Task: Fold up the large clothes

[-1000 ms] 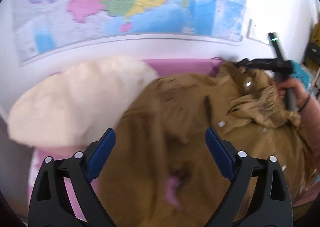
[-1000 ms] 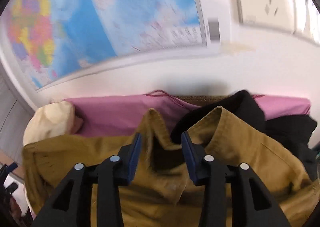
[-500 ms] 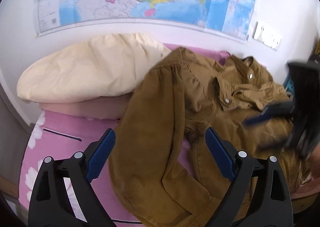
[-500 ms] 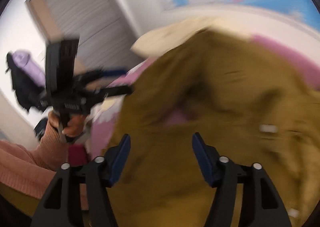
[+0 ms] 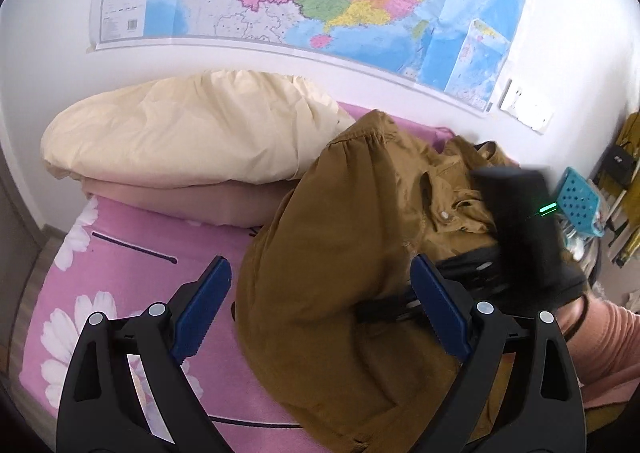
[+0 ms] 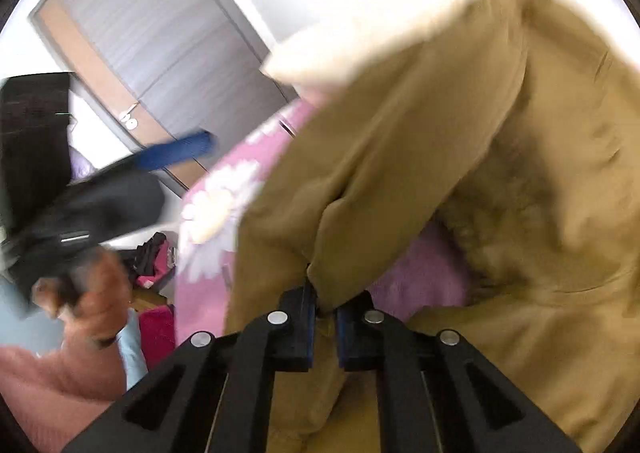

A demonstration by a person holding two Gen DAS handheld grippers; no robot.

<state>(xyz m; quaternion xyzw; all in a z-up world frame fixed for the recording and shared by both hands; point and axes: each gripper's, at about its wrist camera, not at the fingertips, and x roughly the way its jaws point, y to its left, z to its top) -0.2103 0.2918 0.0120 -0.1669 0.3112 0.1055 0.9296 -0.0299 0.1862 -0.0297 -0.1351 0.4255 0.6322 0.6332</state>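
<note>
Since the earlier frames, the right gripper (image 6: 323, 307) has swung from the collar region across to the near left part of the brown jacket (image 5: 352, 253), and its jaws, closing at this moment, pinch a fold of the fabric between the blue pads (image 6: 308, 317). In the left wrist view the left gripper (image 5: 320, 305) stands with jaws wide apart, nothing between them, hovering above the jacket's near edge and the pink floral bedsheet (image 5: 120, 285). The jacket lies crumpled on the bed, right of centre, its far end touching the cream pillow (image 5: 188, 137), which rests on a folded pinkish blanket (image 5: 192, 201). A wall map (image 5: 320, 5) hangs behind the bed. In the right wrist view the left hand (image 6: 96, 293), with a salmon sleeve (image 6: 48, 385), grips its blurred tool at the left; a grey door (image 6: 160, 37) stands beyond. The right tool appears blurred at the right of the left wrist view.
</note>
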